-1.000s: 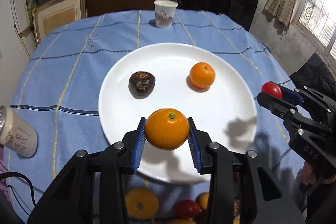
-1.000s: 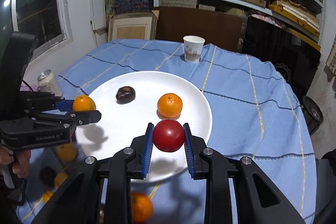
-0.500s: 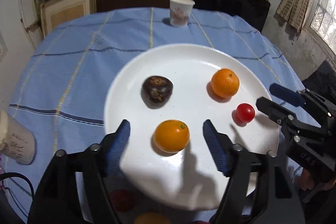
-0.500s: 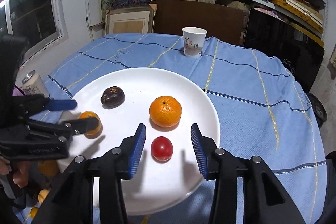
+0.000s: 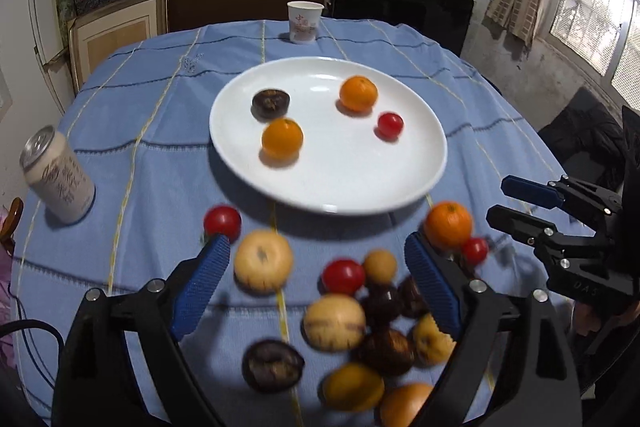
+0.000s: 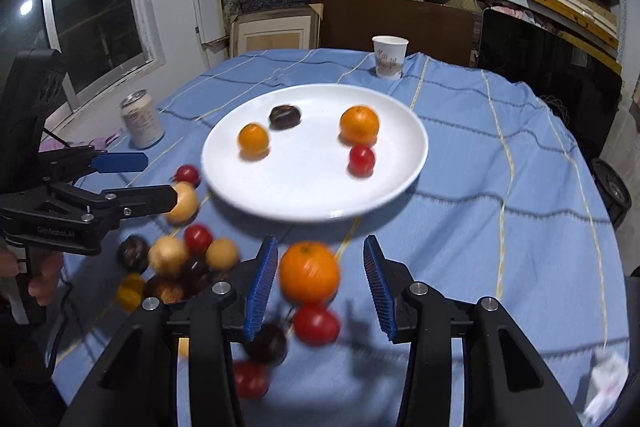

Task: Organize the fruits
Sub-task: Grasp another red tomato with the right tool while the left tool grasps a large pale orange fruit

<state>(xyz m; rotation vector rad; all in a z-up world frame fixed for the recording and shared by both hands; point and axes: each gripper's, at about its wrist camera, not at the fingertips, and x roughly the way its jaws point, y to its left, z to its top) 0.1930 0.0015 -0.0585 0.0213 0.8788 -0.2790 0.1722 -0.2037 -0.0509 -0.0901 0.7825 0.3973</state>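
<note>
A white plate holds two oranges, a small red tomato and a dark fruit. Near the table's front lies a loose pile of fruit: red tomatoes, pale round fruits, dark fruits, oranges. My left gripper is open and empty above the pile. My right gripper is open, and an orange lies on the cloth between its fingers without touching them.
A drink can stands left of the plate. A paper cup stands at the table's far edge. The table carries a blue checked cloth. Shelves and boxes fill the back wall.
Both grippers opened and left the orange and the tomato on the plate. Both then drew back from the plate to above the loose fruit pile.
</note>
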